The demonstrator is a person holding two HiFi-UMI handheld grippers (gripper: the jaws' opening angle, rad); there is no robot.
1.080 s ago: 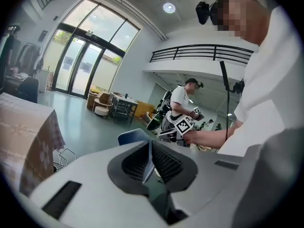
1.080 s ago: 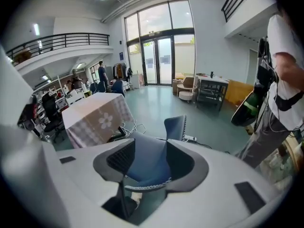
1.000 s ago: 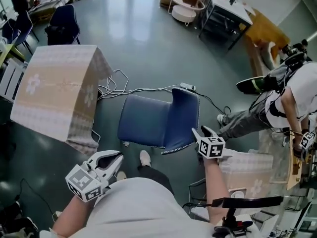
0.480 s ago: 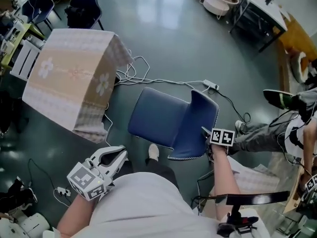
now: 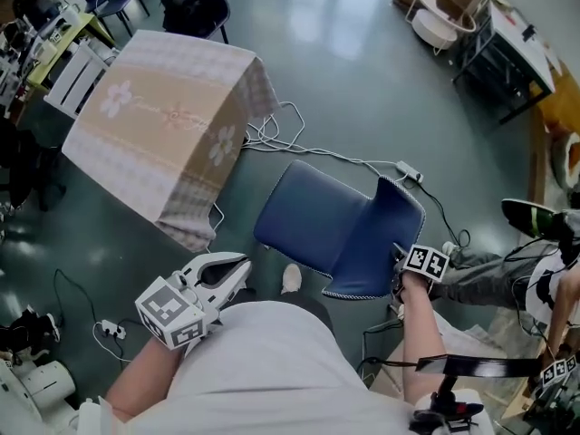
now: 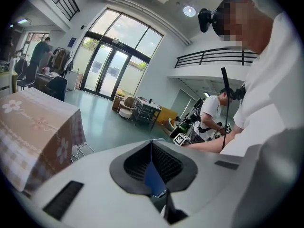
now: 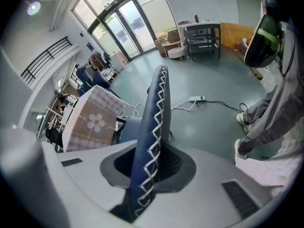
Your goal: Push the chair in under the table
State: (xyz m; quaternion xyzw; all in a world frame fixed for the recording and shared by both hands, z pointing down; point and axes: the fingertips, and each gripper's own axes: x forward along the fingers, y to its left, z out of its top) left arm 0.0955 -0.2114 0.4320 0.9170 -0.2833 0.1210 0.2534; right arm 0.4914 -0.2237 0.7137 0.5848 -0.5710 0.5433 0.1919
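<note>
The blue chair (image 5: pixel 308 225) stands on the floor, its seat facing the cloth-covered table (image 5: pixel 163 125) and apart from it. My right gripper (image 5: pixel 400 263) sits on the near end of the backrest (image 5: pixel 381 243). In the right gripper view the stitched backrest edge (image 7: pixel 154 108) runs up between the jaws of the right gripper (image 7: pixel 153 152), which are closing, with both pads against it. My left gripper (image 5: pixel 243 268) hangs free near my left hip, short of the seat. Its tips meet with nothing between them, and the chair (image 6: pixel 154 182) shows as a blue sliver through the left gripper (image 6: pixel 152 151).
White cables (image 5: pixel 299 143) and a power strip (image 5: pixel 405 169) lie on the floor behind the chair. Another person (image 5: pixel 507 265) sits at the right, legs stretched toward the chair. My shoe (image 5: pixel 291 279) is under the seat's near edge. Dark chairs (image 5: pixel 195 3) and a desk (image 5: pixel 507 34) stand far back.
My right gripper has come down from beside the backrest onto its edge and narrowed around it. The left gripper has shifted a little toward the chair. The head view has swung left.
</note>
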